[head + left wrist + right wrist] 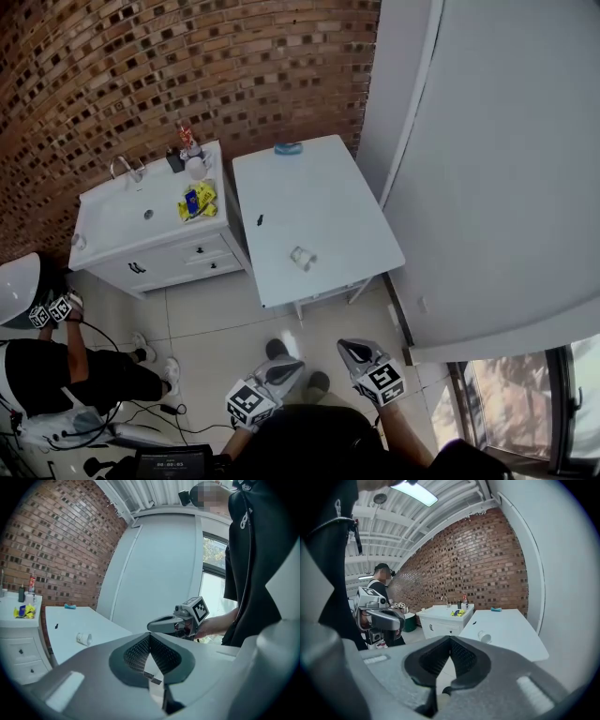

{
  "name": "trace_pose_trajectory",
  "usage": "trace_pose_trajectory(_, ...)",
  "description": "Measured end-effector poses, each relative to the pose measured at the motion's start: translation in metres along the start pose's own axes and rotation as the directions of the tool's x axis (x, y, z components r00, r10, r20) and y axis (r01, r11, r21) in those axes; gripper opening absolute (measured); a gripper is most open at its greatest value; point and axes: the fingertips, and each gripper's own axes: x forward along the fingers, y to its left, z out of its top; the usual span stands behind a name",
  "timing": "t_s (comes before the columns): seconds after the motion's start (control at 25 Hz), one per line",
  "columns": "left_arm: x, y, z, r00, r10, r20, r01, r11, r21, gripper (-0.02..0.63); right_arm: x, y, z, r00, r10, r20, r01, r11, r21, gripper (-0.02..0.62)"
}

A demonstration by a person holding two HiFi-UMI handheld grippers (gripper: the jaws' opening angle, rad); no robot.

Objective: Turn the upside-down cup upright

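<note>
A small white cup (302, 258) rests on the white table (328, 187) near its front edge and looks to lie on its side. It also shows as the cup (84, 639) in the left gripper view and the cup (484, 637) in the right gripper view. My left gripper (292, 361) and right gripper (349, 347) hover over the floor, short of the table's front edge and well away from the cup. Both are shut and hold nothing: the left gripper (150, 635) and the right gripper (450, 638) each show their tips meeting.
A white sink cabinet (150, 225) with a tap, bottles and a yellow packet (198, 200) stands left of the table. A blue object (288, 148) and a small dark item (259, 220) lie on the table. Another person (56, 366) and cables are at far left; a grey wall (506, 169) rises at right.
</note>
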Motion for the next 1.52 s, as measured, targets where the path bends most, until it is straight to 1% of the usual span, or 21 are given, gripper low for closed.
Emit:
trace_pose_trajectory(0.12, 0.012, 0.01, 0.009, 1.0, -0.024, 0.009, 0.024, 1.0, 0.01, 0.014, 0.006, -0.014, 0.001, 1.0, -0.015, -0.009, 0.015, 1.0, 0.006, -0.008)
trace_pose_trajectory(0.24, 0.019, 0.025, 0.019, 0.999, -0.032, 0.015, 0.032, 0.999, 0.015, 0.015, 0.017, -0.027, 0.007, 0.999, -0.022, -0.022, 0.022, 1.0, 0.002, -0.008)
trace_pose_trajectory(0.44, 0.017, 0.06, 0.032, 1.0, -0.014, 0.0, 0.014, 1.0, 0.009, 0.014, 0.047, -0.041, 0.029, 0.999, -0.015, -0.035, 0.014, 1.0, -0.011, -0.008)
trace_pose_trajectory(0.56, 0.015, 0.087, 0.045, 1.0, -0.004, 0.024, 0.003, 1.0, 0.012, 0.014, 0.071, -0.047, 0.045, 0.999, -0.004, -0.054, 0.003, 1.0, -0.02, -0.008)
trace_pose_trajectory(0.72, 0.007, 0.125, 0.065, 0.998, 0.013, 0.062, -0.014, 1.0, 0.013, 0.014, 0.106, -0.053, 0.061, 0.995, 0.014, -0.101, -0.018, 0.999, -0.035, -0.008)
trace_pose_trajectory(0.96, -0.01, 0.172, 0.075, 0.995, 0.028, 0.091, -0.029, 1.0, 0.008, 0.014, 0.153, -0.061, 0.074, 0.986, 0.022, -0.167, -0.032, 0.998, -0.059, -0.008)
trace_pose_trajectory(1.12, -0.025, 0.198, 0.082, 0.993, 0.045, 0.113, -0.044, 0.999, -0.016, 0.014, 0.181, -0.075, 0.078, 0.971, 0.008, -0.24, -0.025, 0.997, -0.069, -0.008)
trace_pose_trajectory(1.32, -0.041, 0.224, 0.082, 0.991, 0.047, 0.122, -0.044, 0.999, -0.025, 0.014, 0.21, -0.093, 0.076, 0.942, 0.002, -0.336, -0.031, 0.996, -0.082, -0.008)
trace_pose_trajectory(1.4, -0.045, 0.234, 0.087, 0.99, 0.063, 0.125, -0.06, 0.998, -0.03, 0.014, 0.224, -0.101, 0.073, 0.928, 0.012, -0.371, -0.047, 0.995, -0.087, -0.008)
trace_pose_trajectory(1.48, -0.048, 0.245, 0.09, 0.989, 0.087, 0.12, -0.083, 0.996, -0.041, 0.014, 0.24, -0.11, 0.07, 0.912, 0.034, -0.409, -0.075, 0.994, -0.084, 0.018)
trace_pose_trajectory(1.52, -0.049, 0.249, 0.091, 0.988, 0.1, 0.116, -0.095, 0.994, -0.047, 0.014, 0.249, -0.115, 0.066, 0.9, 0.048, -0.433, -0.091, 0.993, -0.078, 0.02)
